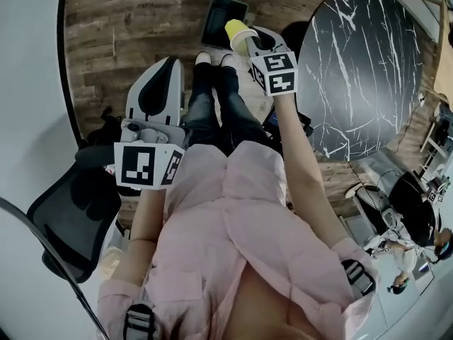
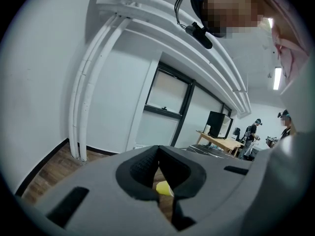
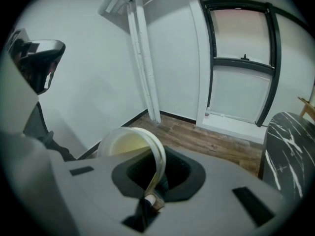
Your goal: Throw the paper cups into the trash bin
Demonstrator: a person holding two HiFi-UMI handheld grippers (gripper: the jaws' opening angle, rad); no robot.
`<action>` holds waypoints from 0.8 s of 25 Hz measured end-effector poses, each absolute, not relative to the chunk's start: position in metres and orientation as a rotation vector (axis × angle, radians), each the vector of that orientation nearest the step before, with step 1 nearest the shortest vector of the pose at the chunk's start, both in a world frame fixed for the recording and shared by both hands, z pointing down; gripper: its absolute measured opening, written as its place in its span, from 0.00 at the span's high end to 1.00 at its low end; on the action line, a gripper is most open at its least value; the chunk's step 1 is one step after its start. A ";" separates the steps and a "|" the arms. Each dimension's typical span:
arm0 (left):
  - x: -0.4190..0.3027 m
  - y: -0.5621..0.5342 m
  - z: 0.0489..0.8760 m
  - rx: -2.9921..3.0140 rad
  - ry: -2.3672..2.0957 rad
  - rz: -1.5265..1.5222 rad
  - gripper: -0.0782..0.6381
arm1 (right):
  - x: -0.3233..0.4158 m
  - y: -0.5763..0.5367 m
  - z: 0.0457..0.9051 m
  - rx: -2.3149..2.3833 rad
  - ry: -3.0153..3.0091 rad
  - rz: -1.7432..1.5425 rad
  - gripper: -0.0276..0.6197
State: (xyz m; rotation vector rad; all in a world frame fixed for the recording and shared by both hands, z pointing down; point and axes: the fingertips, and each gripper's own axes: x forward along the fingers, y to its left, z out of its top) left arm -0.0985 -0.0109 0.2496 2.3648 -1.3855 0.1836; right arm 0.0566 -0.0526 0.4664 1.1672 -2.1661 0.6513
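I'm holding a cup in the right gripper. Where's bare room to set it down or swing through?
Bare: the marble table right of the right gripper, and the wood floor between wall and bin. Crowded: around the shoes, bin and cup; the chair fills the lower left.

Black marble table (image 1: 361, 69), mesh office chair (image 1: 67, 214), wood floor (image 1: 120, 41), window (image 3: 241, 58).

Most of paper cup (image 3: 131, 144) hidden behind right gripper (image 3: 155, 183)
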 end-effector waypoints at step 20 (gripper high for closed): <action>-0.088 -0.013 0.313 2.337 -1.347 0.223 0.87 | 0.057 -0.052 0.535 1.195 -2.066 0.716 0.89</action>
